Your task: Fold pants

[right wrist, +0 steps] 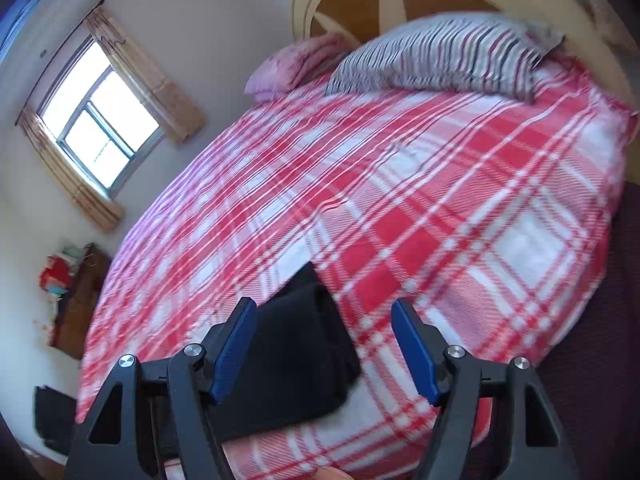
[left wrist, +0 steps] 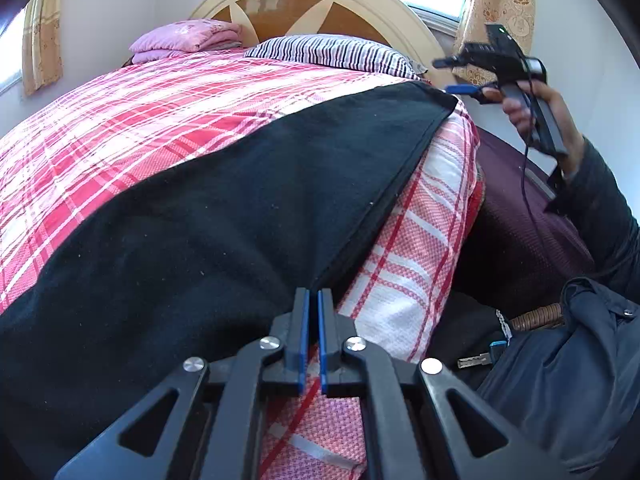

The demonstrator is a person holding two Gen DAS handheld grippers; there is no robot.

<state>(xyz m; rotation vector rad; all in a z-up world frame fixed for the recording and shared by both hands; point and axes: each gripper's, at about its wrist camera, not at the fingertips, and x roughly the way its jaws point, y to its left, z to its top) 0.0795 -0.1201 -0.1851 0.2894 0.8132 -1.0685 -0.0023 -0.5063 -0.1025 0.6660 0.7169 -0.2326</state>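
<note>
While the bed is covered by a plaid sheet, black pants are laid flat across it near its edge. Beside their hem, the left tool is pressed together, empty. The right tool is spread, empty, above the pants.

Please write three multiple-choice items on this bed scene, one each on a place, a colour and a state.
1. Where do the black pants lie?
A. on the plaid bedspread
B. over the headboard
C. on the floor

2. What colour is the folded quilt beside the striped pillow?
A. green
B. pink
C. grey

3. How do the jaws of the right gripper stand?
A. clamped on the pants
B. closed on nothing
C. apart, gripping nothing

Answers: 1 A, the pants spread across the plaid cover; 2 B, the quilt is plainly pink; 3 C, a wide gap shows between the blue pads, which touch no cloth.
</note>
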